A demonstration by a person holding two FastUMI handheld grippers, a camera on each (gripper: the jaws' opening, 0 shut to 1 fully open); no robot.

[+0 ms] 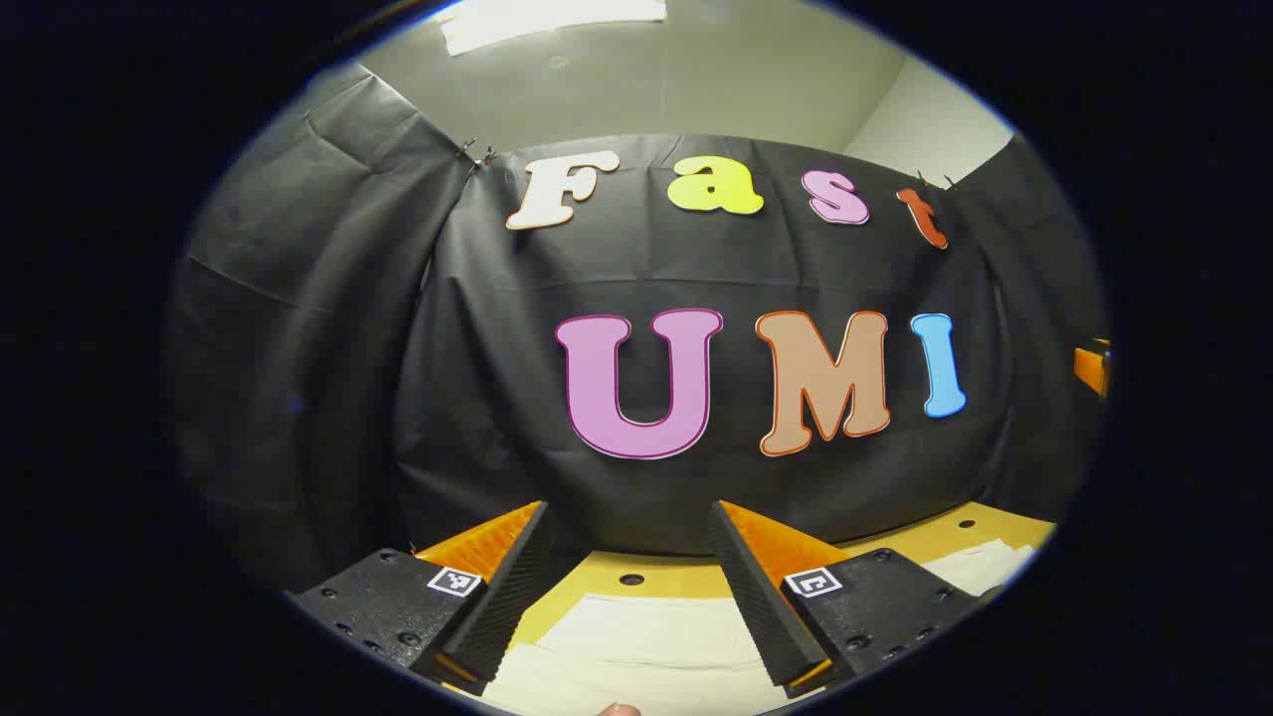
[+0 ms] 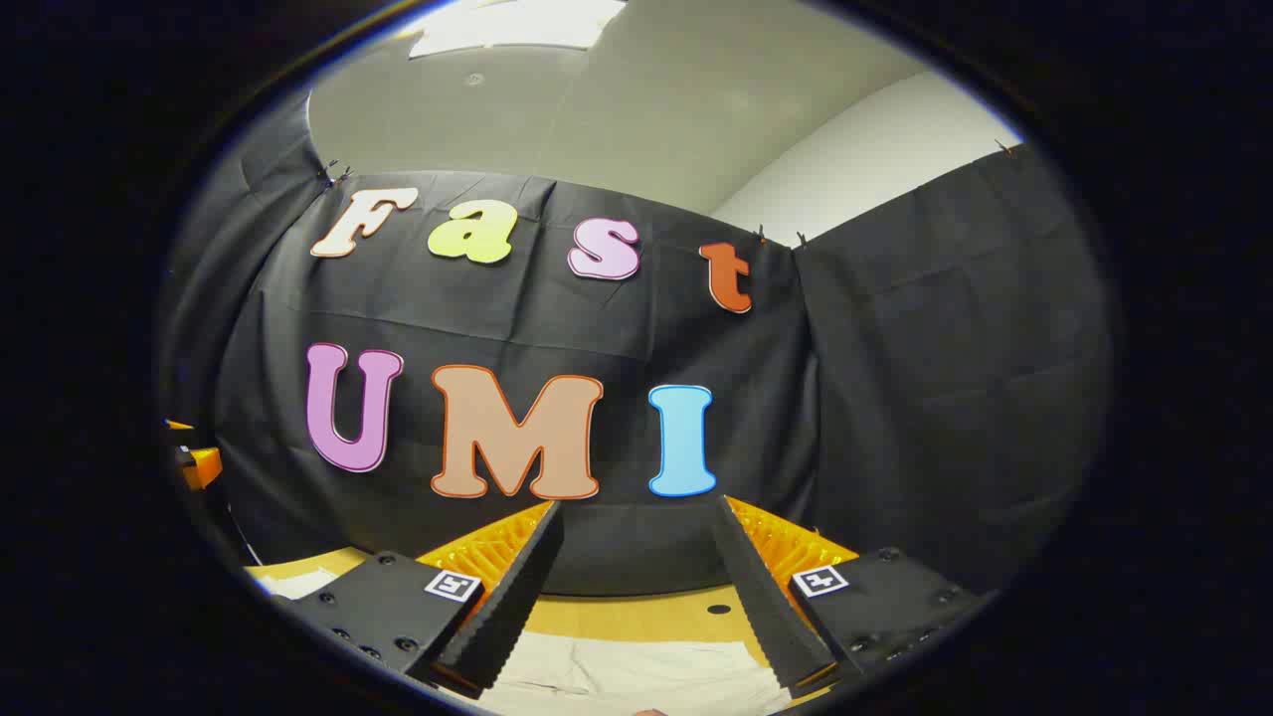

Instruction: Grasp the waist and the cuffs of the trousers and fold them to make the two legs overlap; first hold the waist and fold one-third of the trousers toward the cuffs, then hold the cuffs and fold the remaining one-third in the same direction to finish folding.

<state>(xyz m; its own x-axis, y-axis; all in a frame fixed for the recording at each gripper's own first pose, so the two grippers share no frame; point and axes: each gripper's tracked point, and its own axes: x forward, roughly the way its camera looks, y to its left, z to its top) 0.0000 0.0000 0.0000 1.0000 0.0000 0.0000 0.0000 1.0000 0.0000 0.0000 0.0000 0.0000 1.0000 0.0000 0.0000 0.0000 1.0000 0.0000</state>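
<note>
While both tongs, left [image 1: 629, 557] and right [image 2: 636, 557], hang wide open, holding nothing, pale trousers [image 1: 636, 646] lie flat on bench [image 1: 646, 575] below. Risk: low pinch catches single layer, legs misalign.

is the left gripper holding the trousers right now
No. In the left gripper view the left gripper is open, with the pale trousers lying flat on the table below.
</note>
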